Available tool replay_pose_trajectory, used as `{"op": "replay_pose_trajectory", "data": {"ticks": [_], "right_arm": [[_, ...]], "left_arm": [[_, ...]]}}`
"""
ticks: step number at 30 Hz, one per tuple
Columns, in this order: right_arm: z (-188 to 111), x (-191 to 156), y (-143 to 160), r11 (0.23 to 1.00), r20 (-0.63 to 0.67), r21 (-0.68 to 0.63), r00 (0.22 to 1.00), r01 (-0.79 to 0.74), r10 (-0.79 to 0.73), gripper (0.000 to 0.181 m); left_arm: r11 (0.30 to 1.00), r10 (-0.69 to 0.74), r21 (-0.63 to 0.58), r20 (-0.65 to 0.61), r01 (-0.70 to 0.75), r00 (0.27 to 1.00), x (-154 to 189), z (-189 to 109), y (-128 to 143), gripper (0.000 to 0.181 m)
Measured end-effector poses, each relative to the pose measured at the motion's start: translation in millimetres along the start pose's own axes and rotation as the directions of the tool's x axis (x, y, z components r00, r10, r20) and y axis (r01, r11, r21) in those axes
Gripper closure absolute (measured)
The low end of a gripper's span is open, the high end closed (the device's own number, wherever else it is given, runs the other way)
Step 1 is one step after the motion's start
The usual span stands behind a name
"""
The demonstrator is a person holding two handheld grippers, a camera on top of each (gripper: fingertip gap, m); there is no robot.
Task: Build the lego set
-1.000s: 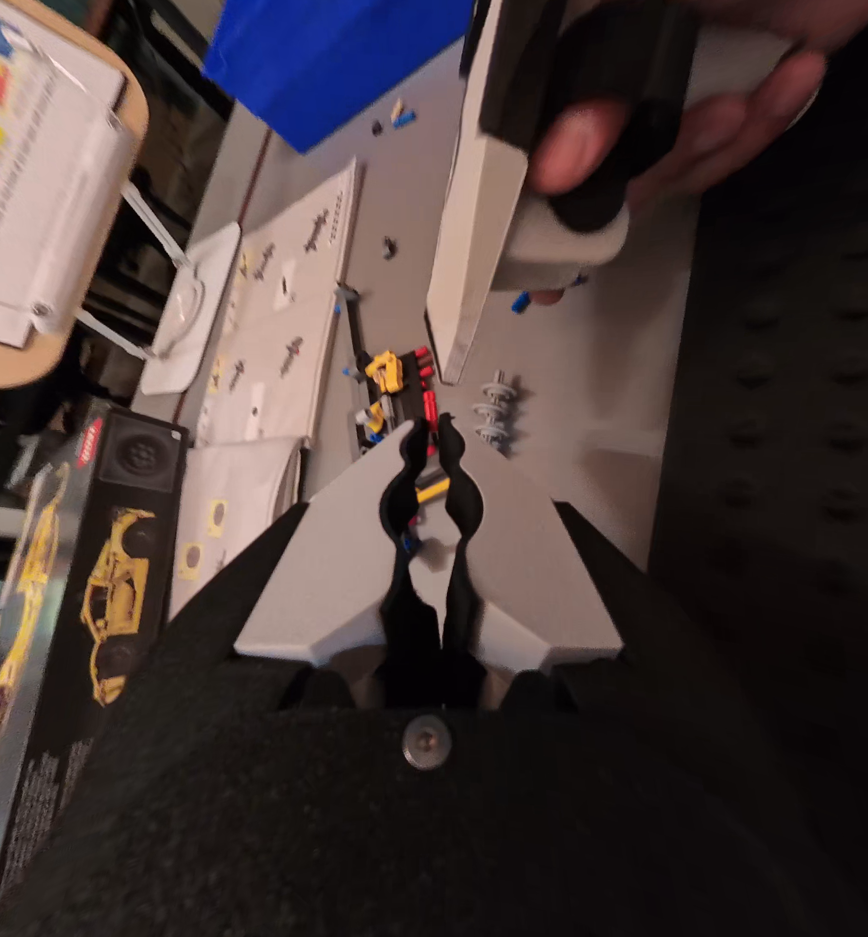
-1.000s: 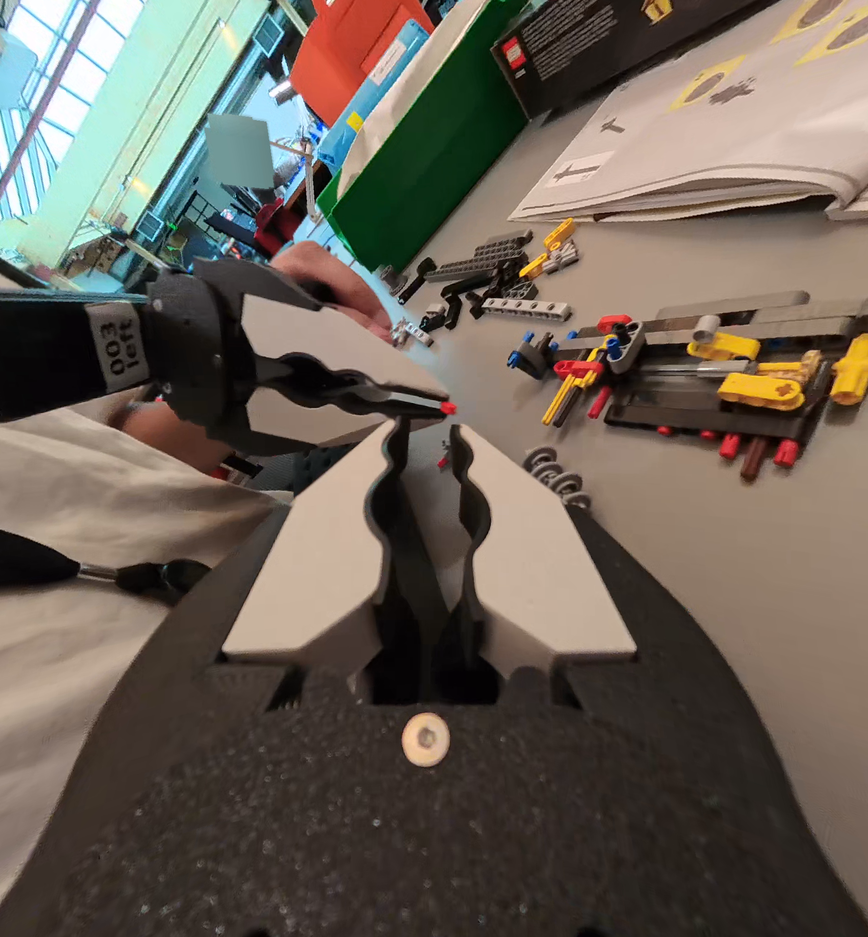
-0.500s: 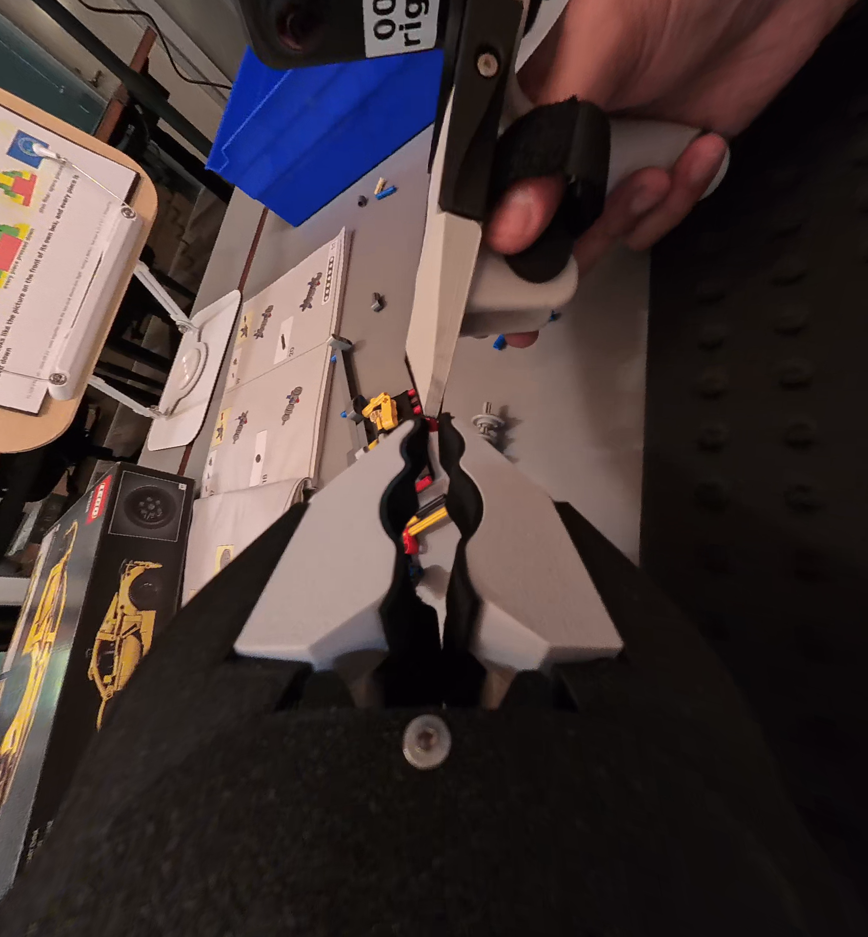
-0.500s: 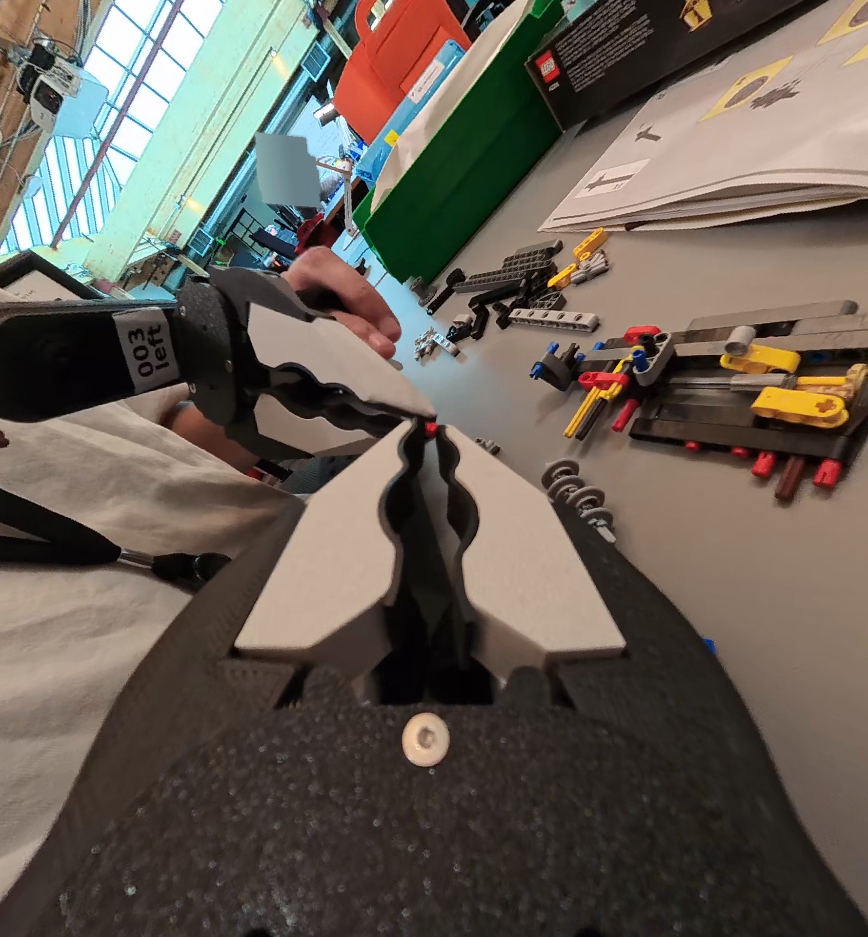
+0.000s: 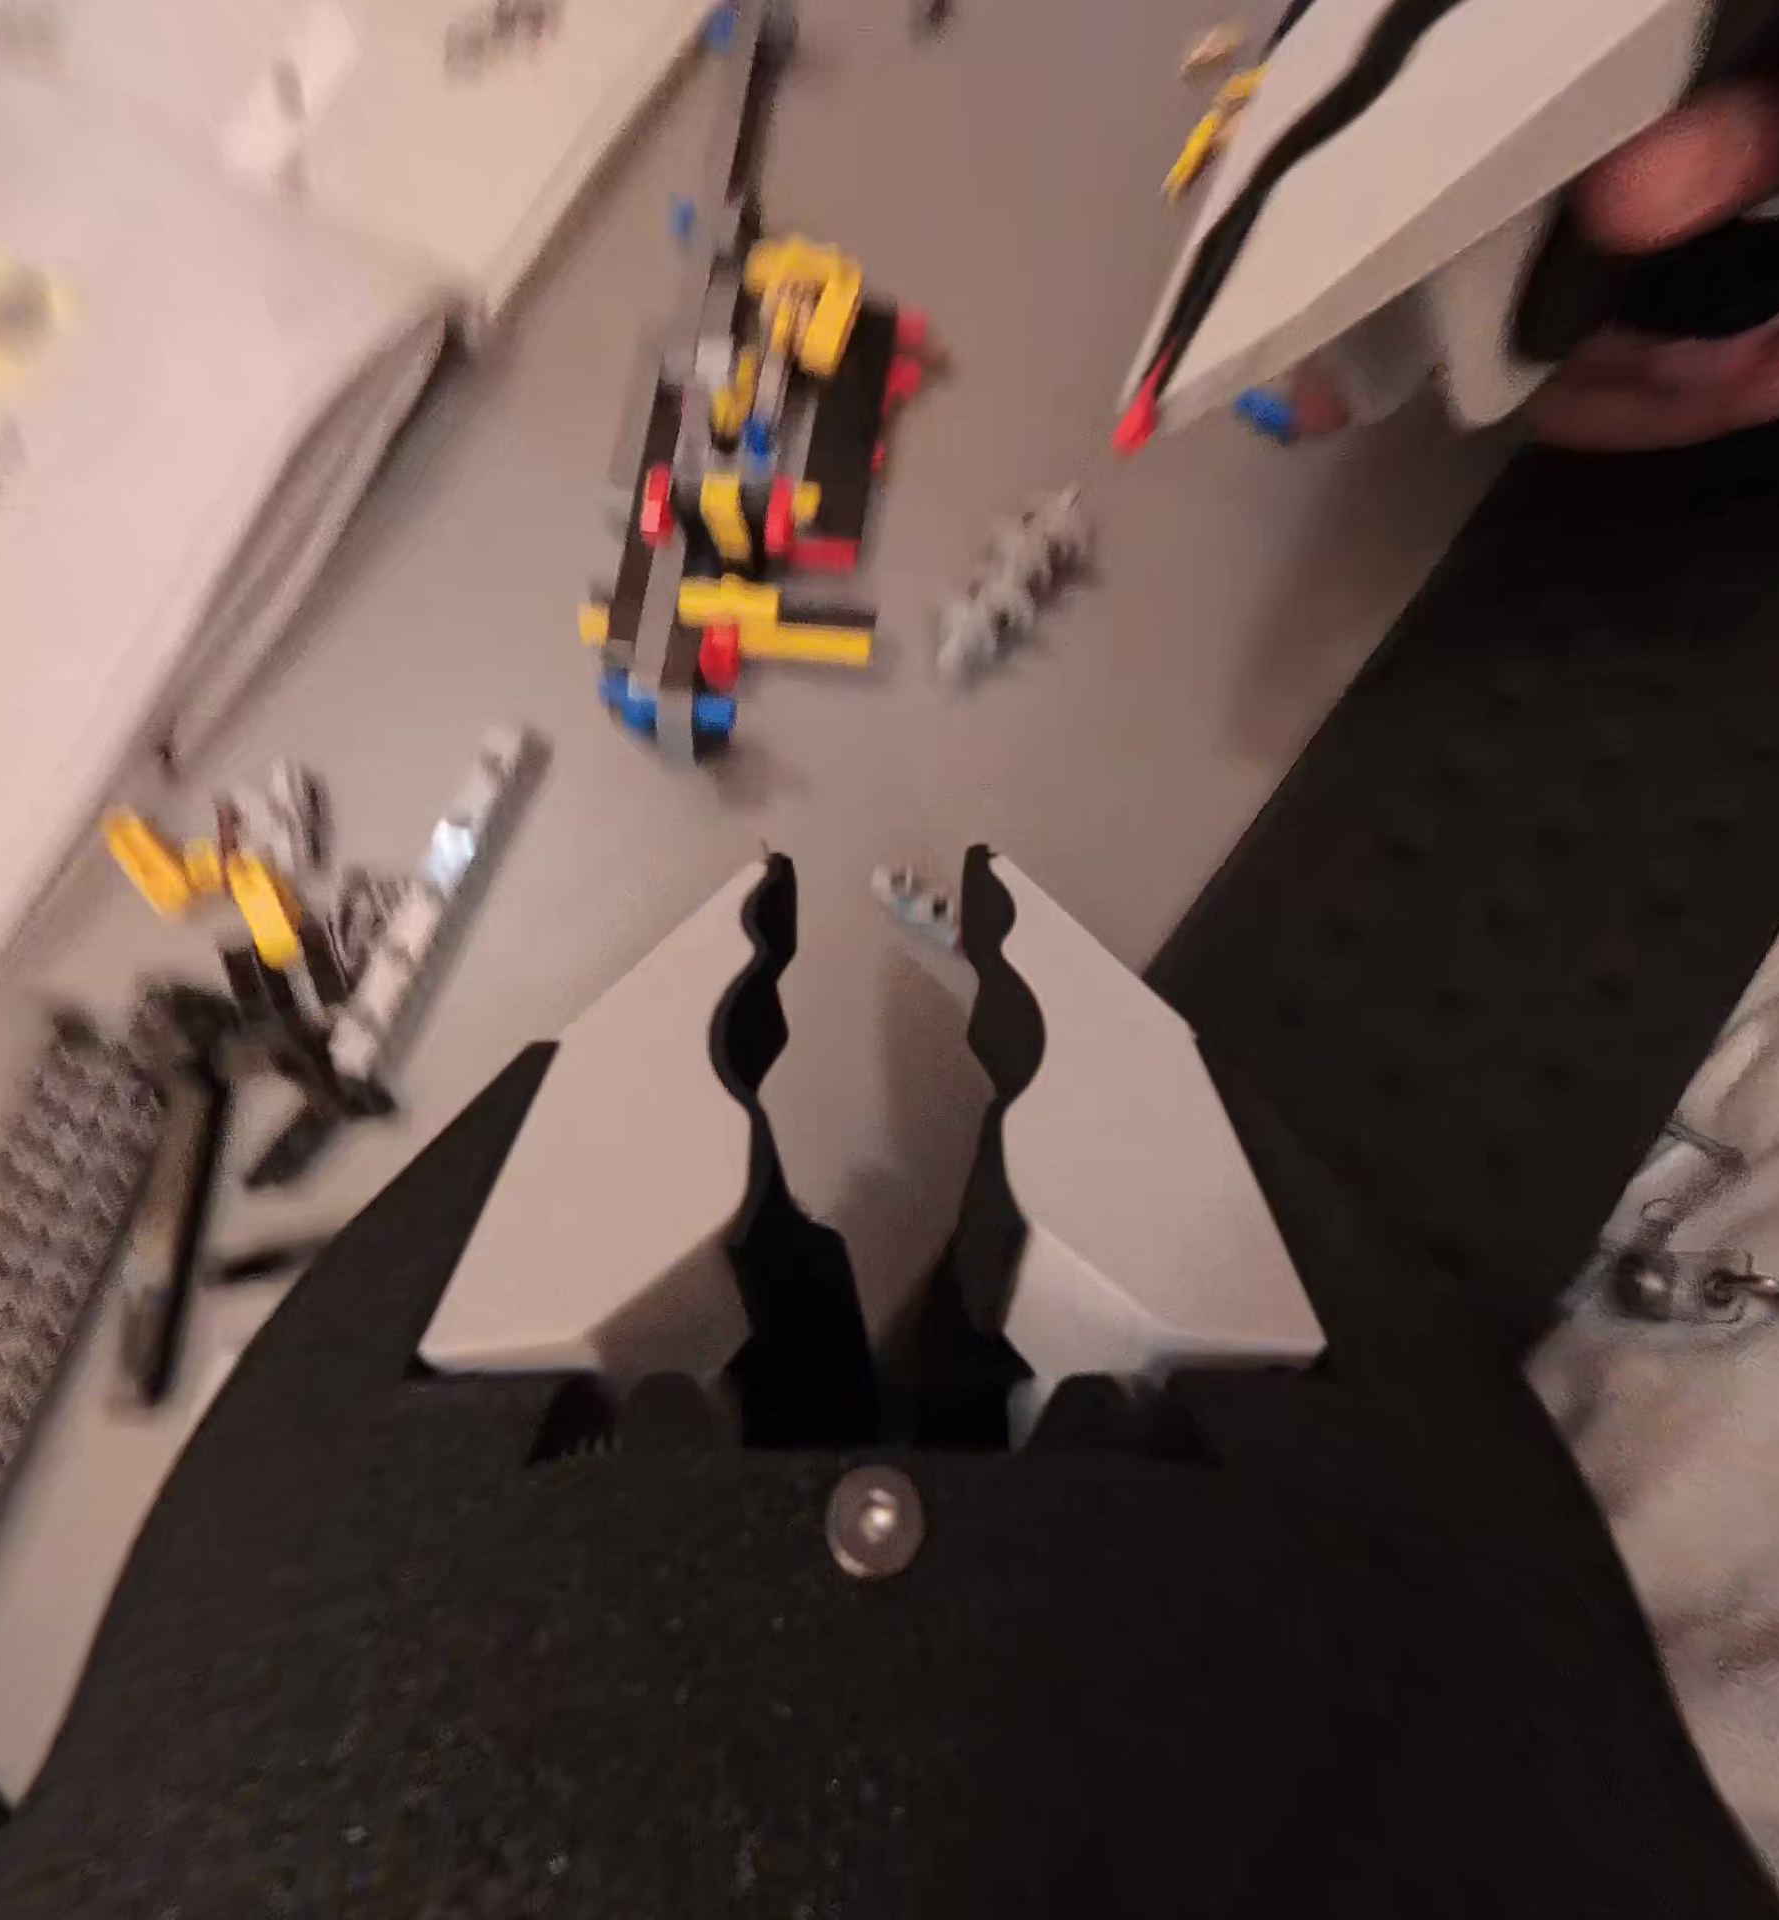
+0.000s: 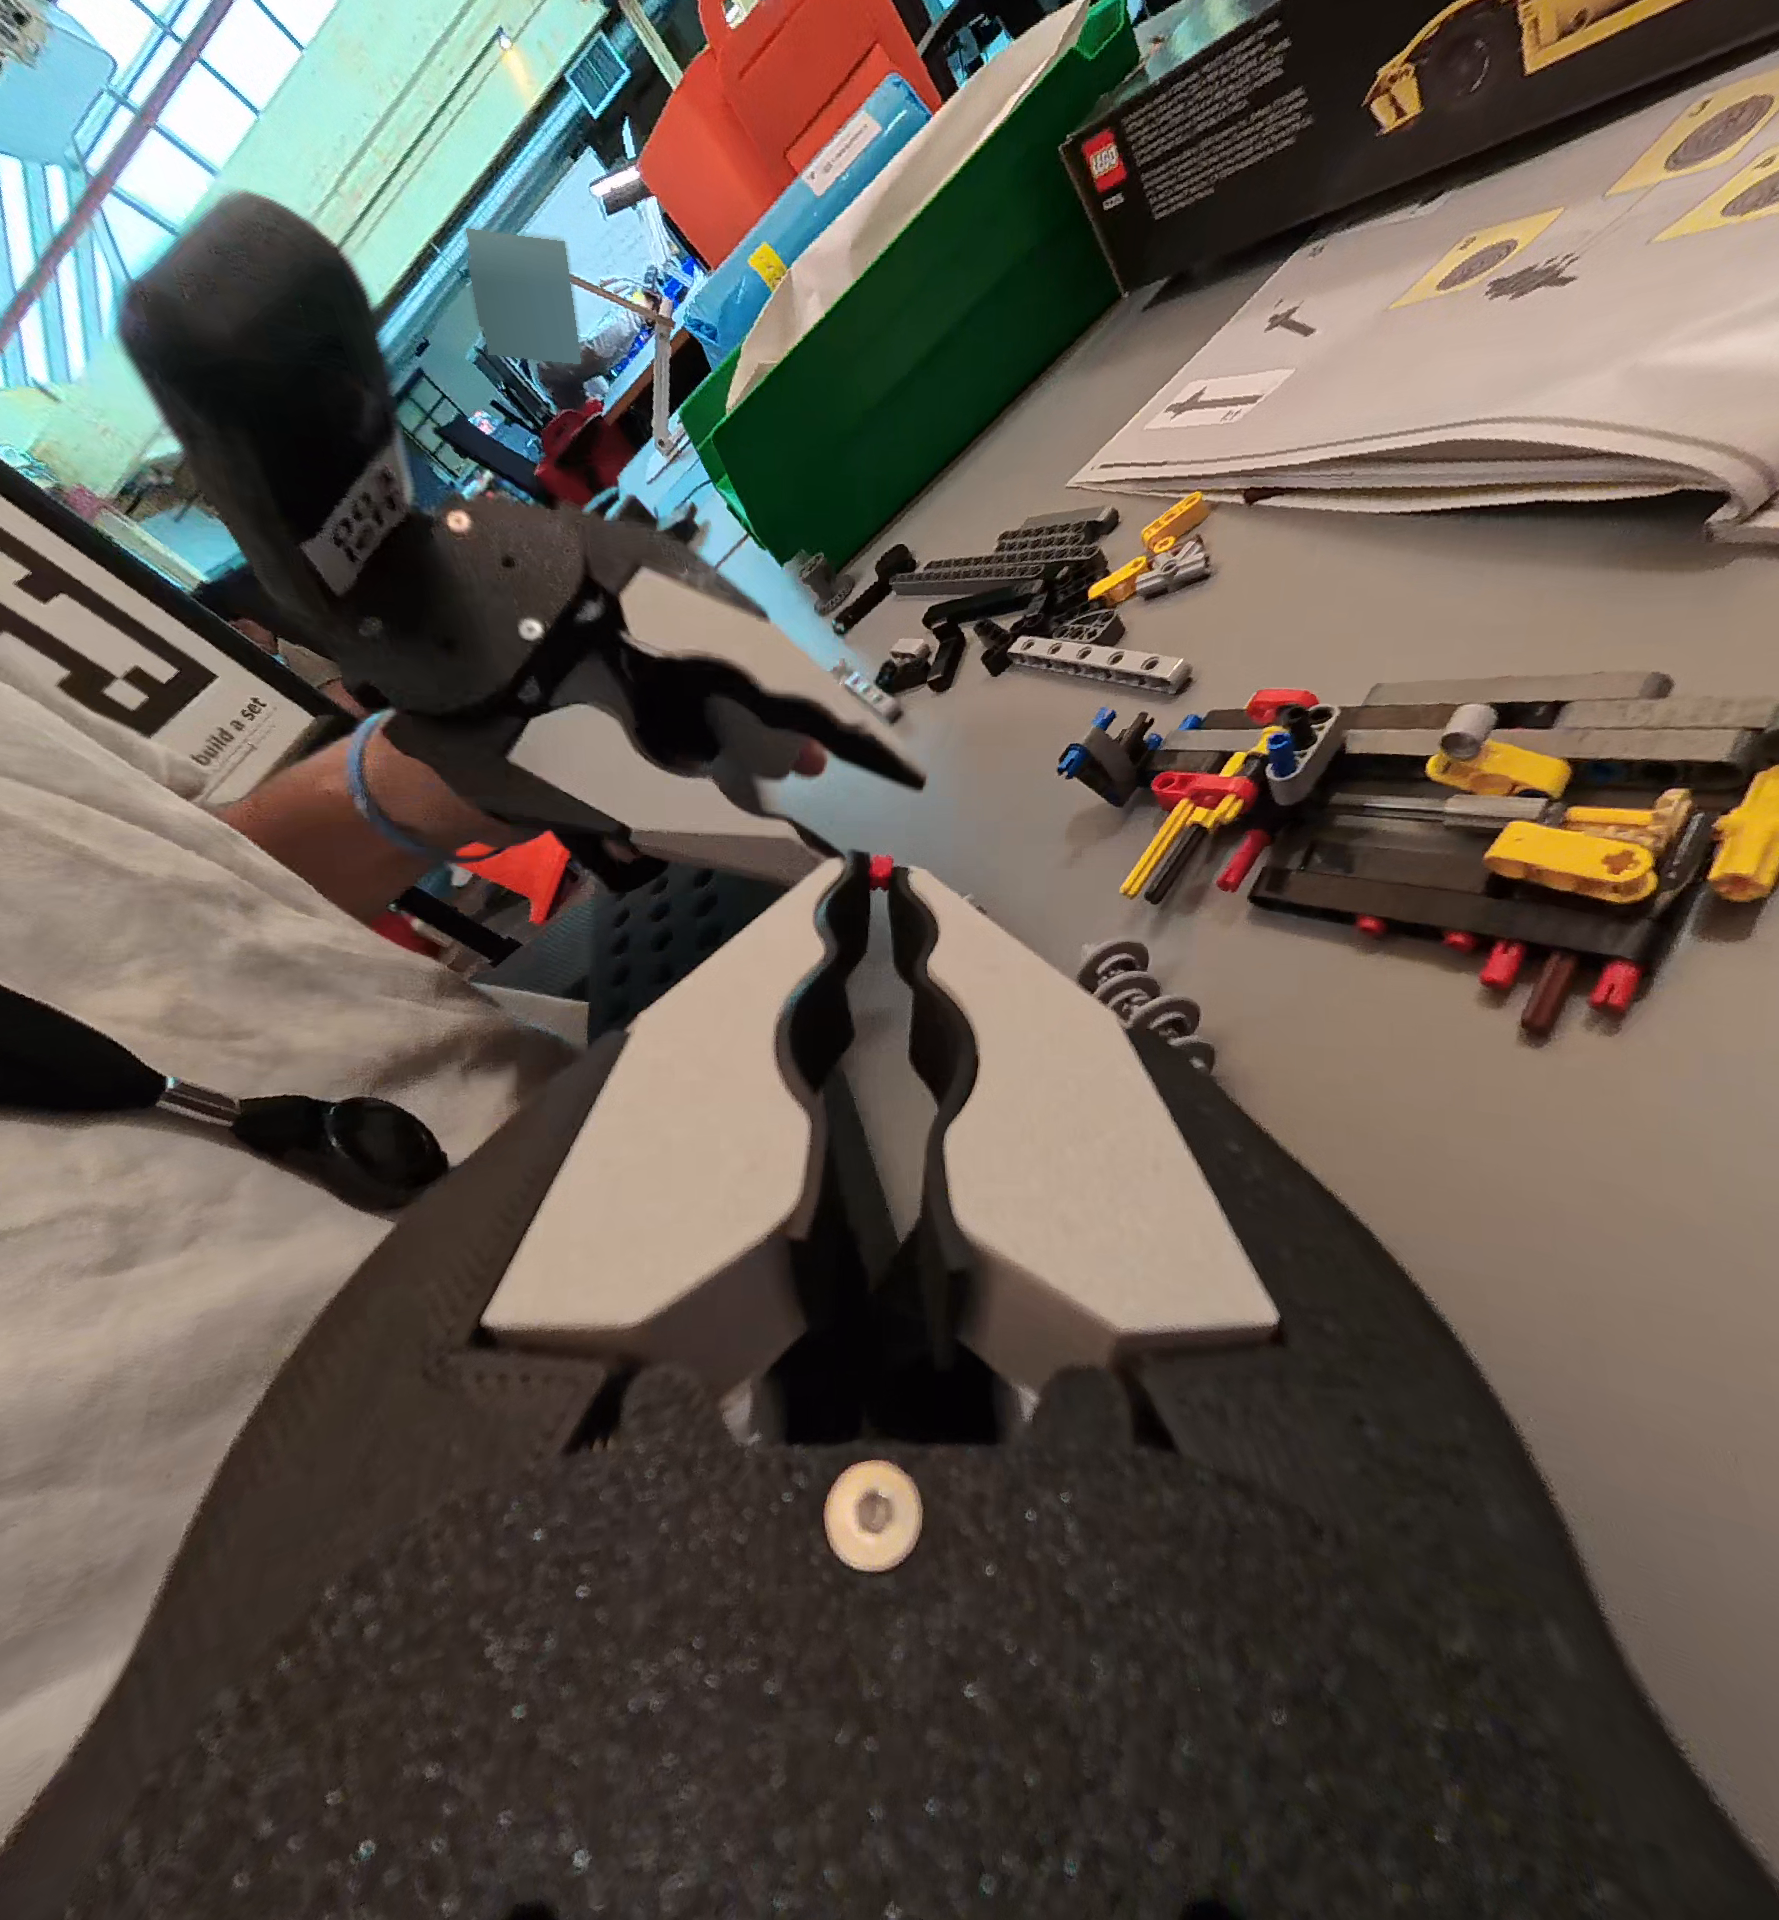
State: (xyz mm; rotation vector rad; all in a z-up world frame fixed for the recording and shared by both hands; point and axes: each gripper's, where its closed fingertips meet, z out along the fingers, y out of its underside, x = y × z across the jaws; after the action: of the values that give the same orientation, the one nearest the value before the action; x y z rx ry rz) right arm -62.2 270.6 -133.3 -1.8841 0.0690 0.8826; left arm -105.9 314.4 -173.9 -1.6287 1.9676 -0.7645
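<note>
In the left wrist view, blurred throughout, the left gripper is hanging above the matte grey worktop with its pale, wedge-shaped fingers spread well apart, their wavy black inner edges holding nothing. A small grey piece is lying on the worktop just past the gap. Beyond it the partly built lego assembly, a flat black frame with yellow, red and blue parts, is sitting well clear of both grippers. A heap of loose black and yellow beams is lying to the left. At top right the right gripper is pinching a small red pin at its tips.

In the right wrist view, the right gripper is nearly closed, its fingers clamping the red pin at the very tips. The left gripper is hovering just beyond, its dark scalloped edges parted and empty. The lego assembly is lying on the smooth worktop to the right, ribbed grey gears near it, and an open paper instruction booklet farther back.
</note>
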Motion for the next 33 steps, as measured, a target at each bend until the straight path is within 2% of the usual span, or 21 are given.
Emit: {"op": "replay_pose_trajectory", "data": {"ticks": [2, 4, 8, 12, 13, 15, 17, 19, 20, 22, 23, 28, 33], "right_arm": [[0, -1, 0, 1.000, 0.009, 0.005, 1.000, -0.005, 0.005, 0.179], [-1, -2, -2, 1.000, 0.031, 0.019, 0.999, -0.016, 0.015, 0.179], [-6, -7, -6, 0.998, 0.074, 0.051, 0.997, -0.024, 0.020, 0.179], [-10, -12, -8, 0.997, 0.105, 0.077, 0.994, -0.020, 0.012, 0.179], [-11, -13, -9, 0.996, 0.111, 0.085, 0.994, -0.020, 0.010, 0.179], [-14, -14, -11, 0.994, 0.120, 0.104, 0.993, -0.025, 0.012, 0.179], [-16, -13, -14, 0.991, 0.124, 0.127, 0.992, -0.032, 0.016, 0.179], [-20, -12, -17, 0.989, 0.119, 0.142, 0.993, -0.029, 0.012, 0.179], [-23, -9, -17, 0.991, 0.094, 0.135, 0.996, -0.011, -0.001, 0.179], [-30, -4, -16, 0.991, 0.042, 0.115, 0.997, 0.062, -0.067, 0.179], [-35, -3, -15, 0.990, 0.032, 0.095, 0.994, 0.102, -0.105, 0.179], [-58, -3, 1, 0.974, 0.018, 0.007, 0.974, 0.225, -0.225, 0.179], [-57, -7, 19, 0.945, 0.015, -0.105, 0.950, 0.310, -0.310, 0.179]], "left_arm": [[0.990, -0.119, -0.078, 0.033, 0.121, 0.992, 2, -1, 19, 0.153], [0.970, -0.184, -0.148, 0.061, 0.191, 0.981, 6, 4, 32, 0.148], [0.951, -0.259, -0.157, 0.068, 0.266, 0.964, 14, 19, 30, 0.144], [0.948, -0.245, -0.168, 0.150, 0.269, 0.958, 4, 25, 29, 0.160], [0.947, -0.240, -0.177, 0.161, 0.268, 0.957, 2, 25, 29, 0.174], [0.953, -0.206, -0.195, 0.142, 0.232, 0.968, 2, 27, 28, 0.174], [0.969, -0.148, -0.194, 0.055, 0.156, 0.988, 8, 30, 23, 0.175], [0.997, -0.031, -0.074, -0.080, 0.026, 0.996, 22, 29, 0, 0.175], [0.999, 0.043, 0.040, -0.166, -0.037, 0.985, 35, 24, -19, 0.175], [0.965, 0.125, 0.258, -0.335, -0.037, 0.934, 62, 10, -53, 0.175], [0.954, 0.117, 0.301, -0.383, 0.004, 0.916, 67, 8, -62, 0.175], [0.933, 0.188, 0.359, -0.460, -0.012, 0.868, 76, 22, -67, 0.175], [0.914, 0.229, 0.405, -0.507, -0.005, 0.831, 83, 21, -71, 0.175]]}}
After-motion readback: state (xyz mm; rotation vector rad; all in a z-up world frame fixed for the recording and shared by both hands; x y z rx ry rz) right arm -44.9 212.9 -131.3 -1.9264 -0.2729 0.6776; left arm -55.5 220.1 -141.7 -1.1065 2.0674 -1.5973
